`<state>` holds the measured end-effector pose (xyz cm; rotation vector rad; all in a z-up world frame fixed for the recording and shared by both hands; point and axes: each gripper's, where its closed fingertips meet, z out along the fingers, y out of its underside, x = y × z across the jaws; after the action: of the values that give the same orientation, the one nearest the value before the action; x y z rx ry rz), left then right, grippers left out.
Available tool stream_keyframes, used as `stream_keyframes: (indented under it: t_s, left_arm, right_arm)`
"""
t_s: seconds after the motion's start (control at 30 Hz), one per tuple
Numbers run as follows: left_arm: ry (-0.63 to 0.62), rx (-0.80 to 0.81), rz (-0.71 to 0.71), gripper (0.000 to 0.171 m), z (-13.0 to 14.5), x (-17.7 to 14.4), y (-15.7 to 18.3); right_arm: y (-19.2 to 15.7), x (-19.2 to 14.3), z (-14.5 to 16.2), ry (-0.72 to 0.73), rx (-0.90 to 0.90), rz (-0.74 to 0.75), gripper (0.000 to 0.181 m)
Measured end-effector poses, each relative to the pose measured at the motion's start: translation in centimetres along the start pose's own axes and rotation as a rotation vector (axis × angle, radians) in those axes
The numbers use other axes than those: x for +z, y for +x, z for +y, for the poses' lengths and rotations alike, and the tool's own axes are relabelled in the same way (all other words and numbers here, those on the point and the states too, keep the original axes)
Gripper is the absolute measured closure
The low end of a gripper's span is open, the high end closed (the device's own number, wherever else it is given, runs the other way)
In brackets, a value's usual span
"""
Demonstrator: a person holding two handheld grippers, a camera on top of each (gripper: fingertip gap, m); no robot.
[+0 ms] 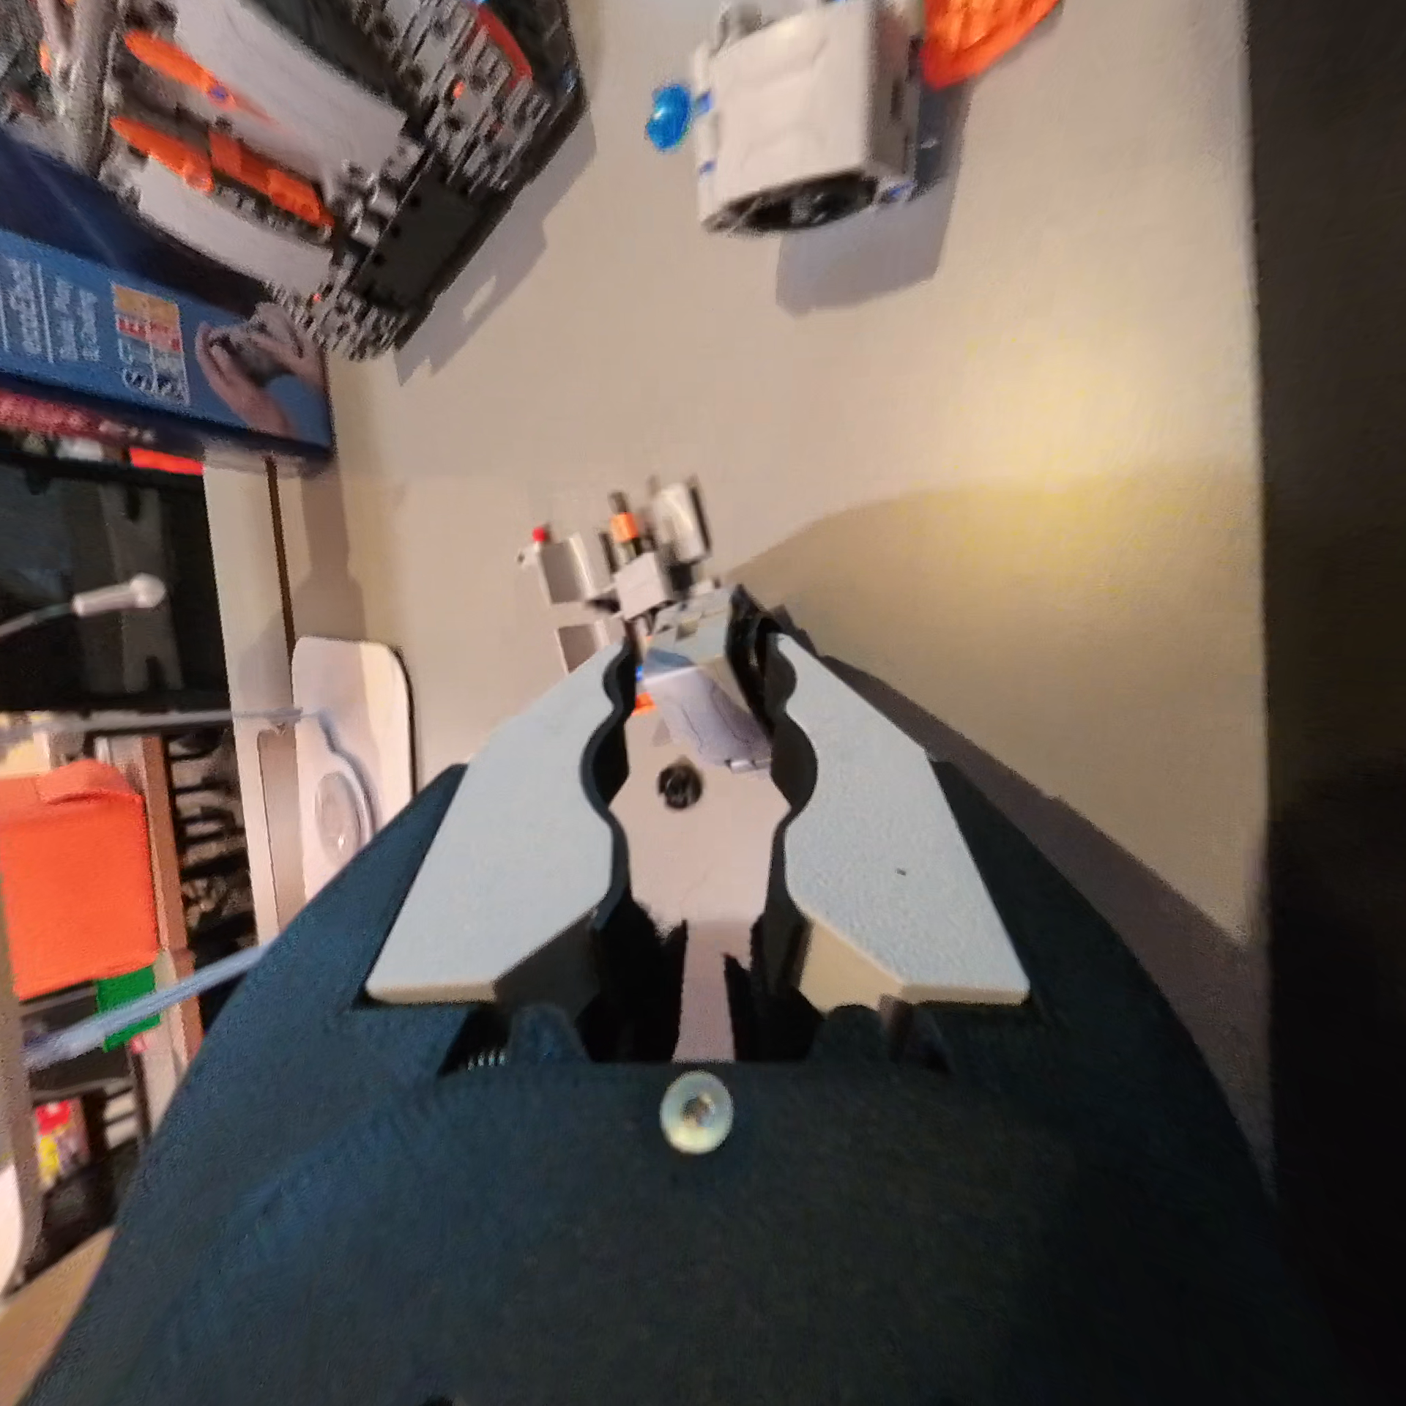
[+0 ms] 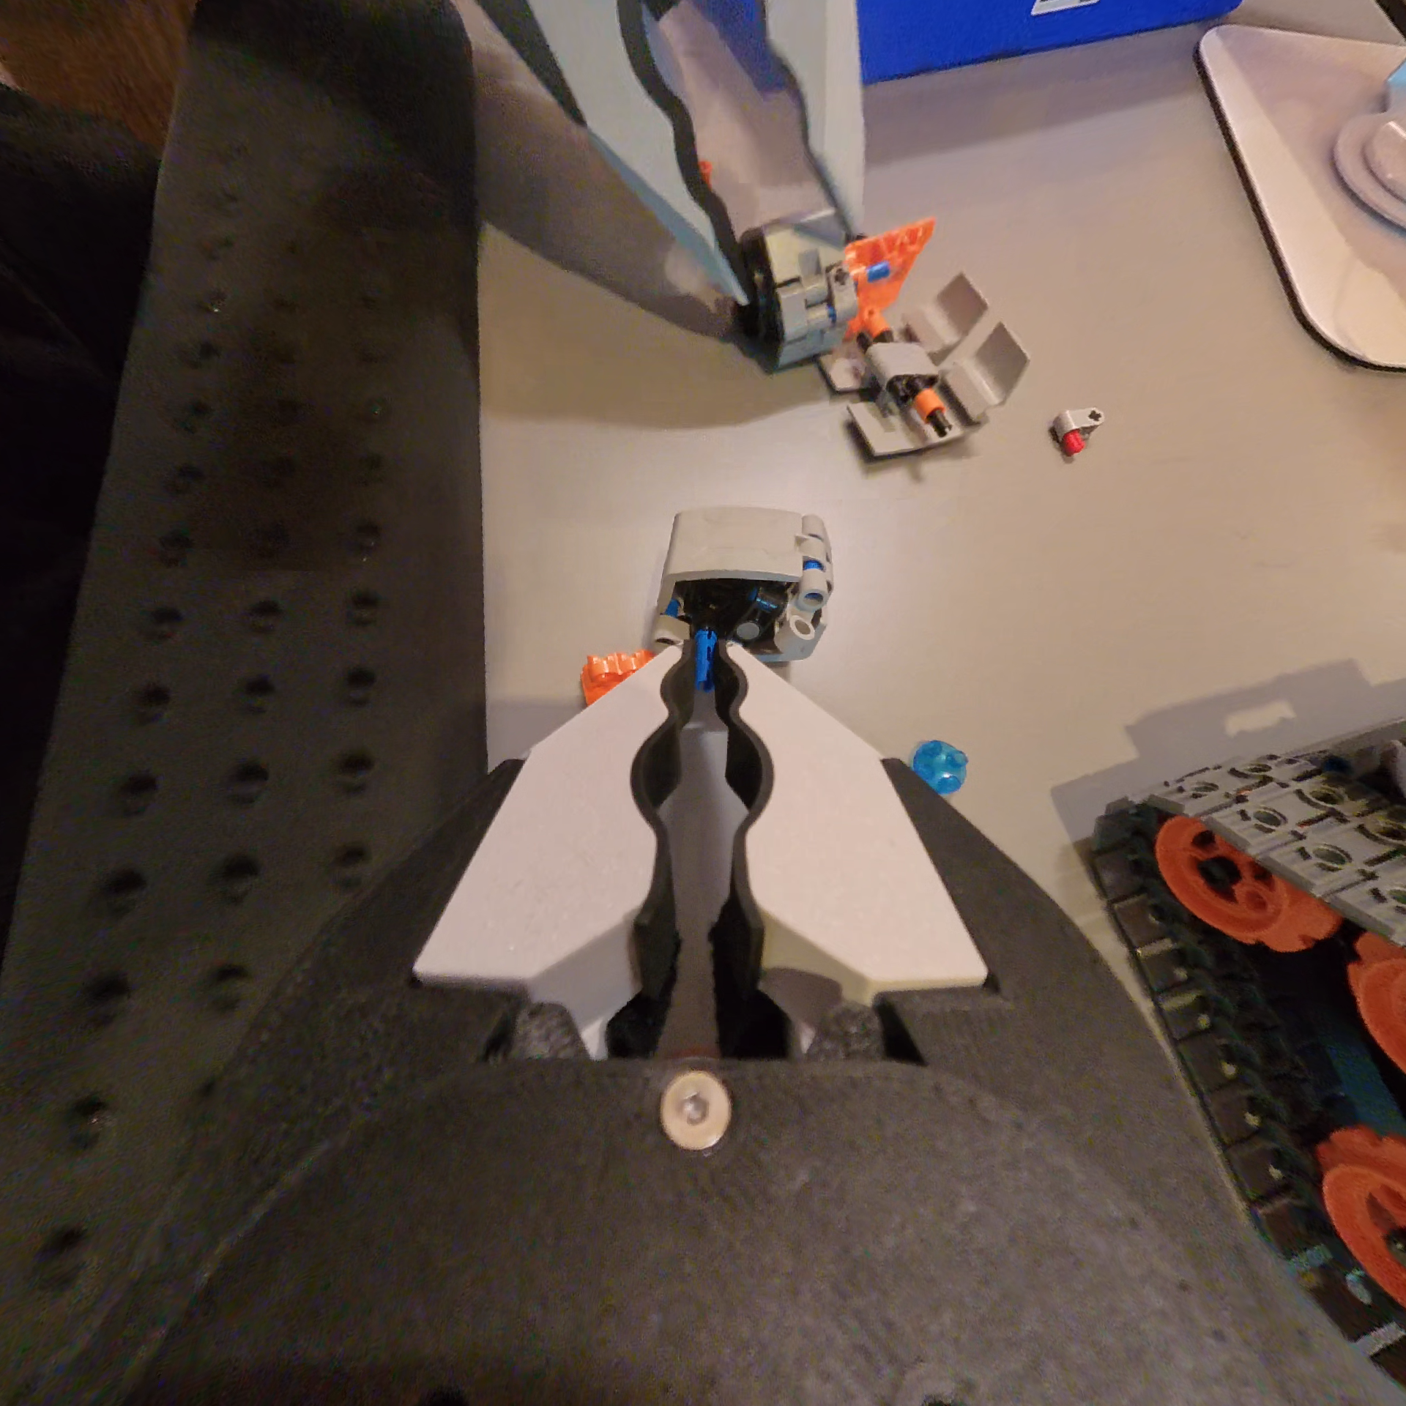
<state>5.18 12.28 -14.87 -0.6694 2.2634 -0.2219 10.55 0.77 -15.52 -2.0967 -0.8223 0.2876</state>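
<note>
Right gripper point(image 2: 704, 654) down low over the grey table point(image 2: 1065, 609), fingers point(image 2: 609, 761) nearly closed, pinching one blue pin point(image 2: 704, 666) at the very tips. Pin's long axis running straight along the fingers, far end pointing into the dark open face of a grey block assembly point(image 2: 742, 582) just ahead, touching or almost touching it, hard to tell which. One orange toothed piece point(image 2: 609, 669) peeking out beside the left fingertip. One translucent blue round stud point(image 2: 939, 765) lying loose off to the right. Left gripper point(image 1: 696, 647) seen farther up the table, fingers point(image 1: 517, 837) closed a moderate way onto a grey motor-like block point(image 1: 700, 700), blurred in its own view, with an orange panel point(image 2: 890, 259) fixed to its side. Just past it, one cluster of grey curved panels on an axle point(image 2: 924, 380) with two orange bushings. One small grey connector with a red tip point(image 2: 1076, 430) lying alone, well apart. One tracked vehicle point(image 2: 1255, 951) at lower right, three orange wheels showing. One blue box point(image 2: 1027, 34) at the back, one white tray point(image 2: 1278, 190) at far right.
</note>
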Motion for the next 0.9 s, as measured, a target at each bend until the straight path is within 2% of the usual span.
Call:
stream_keyframes:
  t_s: [0.1, 0.23, 0.3, 0.4, 0.63, 0.73, 0.83, 0.9]
  left_arm:
    - [-0.043, -0.153, 0.005, 0.124, 1.9, -0.8, -0.9]
    - [-0.115, -0.582, 0.052, 0.101, 3.4, -0.9, -0.8]
    - [-0.081, -0.748, 0.059, 0.105, 2.7, -0.8, -0.2]
    - [-0.071, -0.894, 0.032, 0.106, 2.2, -0.8, 0.5]
    - [-0.112, -0.982, -0.012, 0.11, 1.9, 0.6, 0.1]
    - [-0.149, -0.919, -0.037, 0.129, 2.4, 1.0, -0.5]
    - [-0.124, -0.919, 0.013, 0.13, 2.0, 1.5, -0.8]
    - [-0.114, -0.86, 0.049, 0.13, 1.7, 1.8, -1.0]
  right_arm:
    - [0.0, -0.1, 0.0, 0.004, 0.002, -0.002, 0.18]
    - [-0.1, -0.1, -0.1, 0.006, 0.007, -0.007, 0.18]
    - [-0.1, -0.1, -0.1, 0.006, 0.009, -0.01, 0.18]
    - [-0.2, -0.2, -0.1, 0.008, 0.013, -0.011, 0.18]
    - [-0.4, -0.4, -0.3, 0.013, 0.007, -0.003, 0.18]
    - [-0.4, -0.6, -0.5, 0.02, 0.004, 0.001, 0.18]
    - [-0.5, -0.6, -0.5, 0.021, 0.002, 0.0, 0.18]
    - [-0.6, -0.6, -0.6, 0.022, 0.001, -0.002, 0.18]
